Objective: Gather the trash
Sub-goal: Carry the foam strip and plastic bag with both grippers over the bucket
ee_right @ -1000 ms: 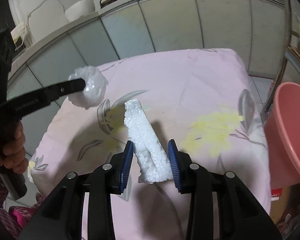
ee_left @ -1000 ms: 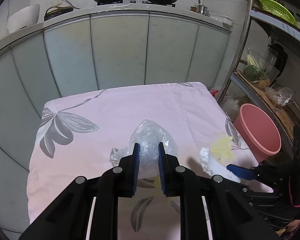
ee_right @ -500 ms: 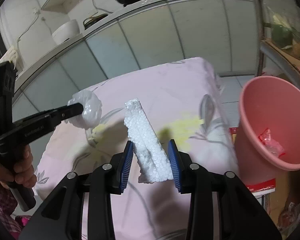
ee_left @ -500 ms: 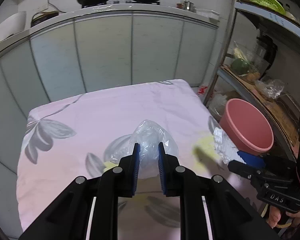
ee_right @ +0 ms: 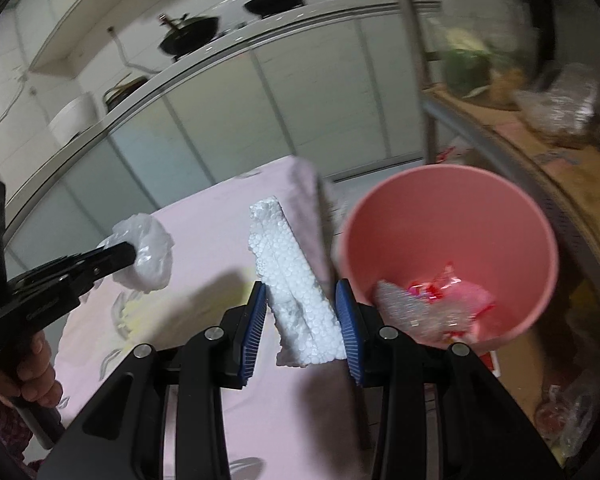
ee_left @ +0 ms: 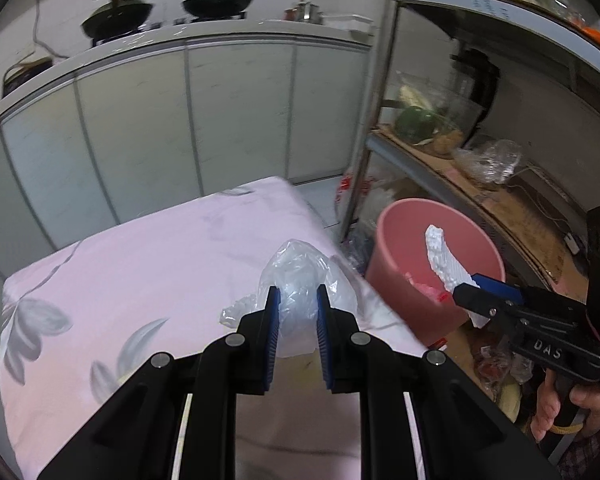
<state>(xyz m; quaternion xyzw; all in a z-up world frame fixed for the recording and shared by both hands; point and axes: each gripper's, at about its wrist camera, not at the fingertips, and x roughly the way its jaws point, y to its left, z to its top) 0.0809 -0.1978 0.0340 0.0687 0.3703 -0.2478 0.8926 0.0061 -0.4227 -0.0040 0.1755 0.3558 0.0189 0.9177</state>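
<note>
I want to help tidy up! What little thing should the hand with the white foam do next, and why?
Probably carry the foam a little further over the pink bucket, then let go. The right gripper is shut on the foam, and from the right wrist view it sits beside the bucket's rim, not clearly above the opening. Wrappers already lie inside, so that looks like where the trash goes.

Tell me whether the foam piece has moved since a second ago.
Yes. The foam piece, held in the right tool, has moved off the pink cloth toward the pink bin.
</note>
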